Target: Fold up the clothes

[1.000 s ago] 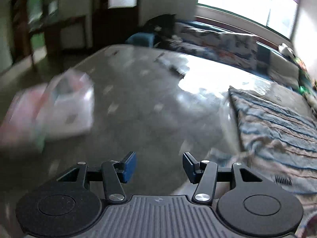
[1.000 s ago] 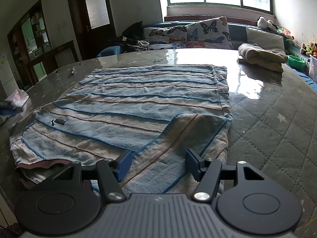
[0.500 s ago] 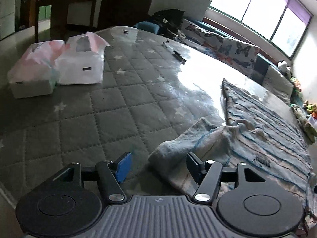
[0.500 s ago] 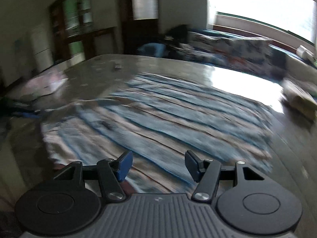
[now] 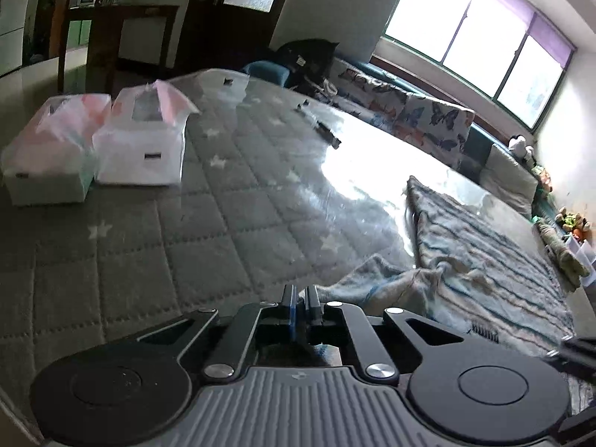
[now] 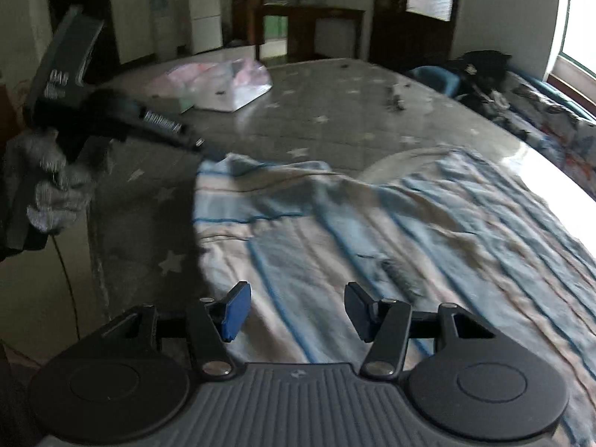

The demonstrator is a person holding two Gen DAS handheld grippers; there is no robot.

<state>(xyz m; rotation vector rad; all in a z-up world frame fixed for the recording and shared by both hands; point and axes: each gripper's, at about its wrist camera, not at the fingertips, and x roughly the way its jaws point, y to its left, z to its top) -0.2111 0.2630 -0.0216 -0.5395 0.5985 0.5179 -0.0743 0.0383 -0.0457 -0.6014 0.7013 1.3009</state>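
- Left tongs [image 5: 301,300]: jaws fully closed, pads pressed together. A corner of the striped cloth [image 5: 480,260] sits right at the tips; can't tell if any fabric is pinched between the pads.
- Right tongs [image 6: 294,307]: jaws apart at about half width, have just been closing a little; nothing between them. They hover over the near part of the striped cloth, not touching it.
- In the right wrist view the left tool shows at upper left, gripped by a gloved hand [image 6: 48,186], its tip at the cloth's bunched corner.
- Striped cloth: one piece, blue, white and tan stripes, spread mostly flat on the right half of the surface, wrinkled and bunched at the corner nearest the left tongs.
- Surface: grey quilted cover [image 5: 149,246] with white stars, glossy, strong window glare in the middle.
- On it, well apart from the cloth: two white boxes in plastic bags [image 5: 138,141] side by side at the far left; a few small dark items [image 5: 327,134] near the far edge.
- Room: wide window [image 5: 480,26] at the right, one bench with butterfly cushions [image 5: 428,119] under it, one folded item [image 5: 562,253] at the far right edge, dark wooden door and shelving at the back.
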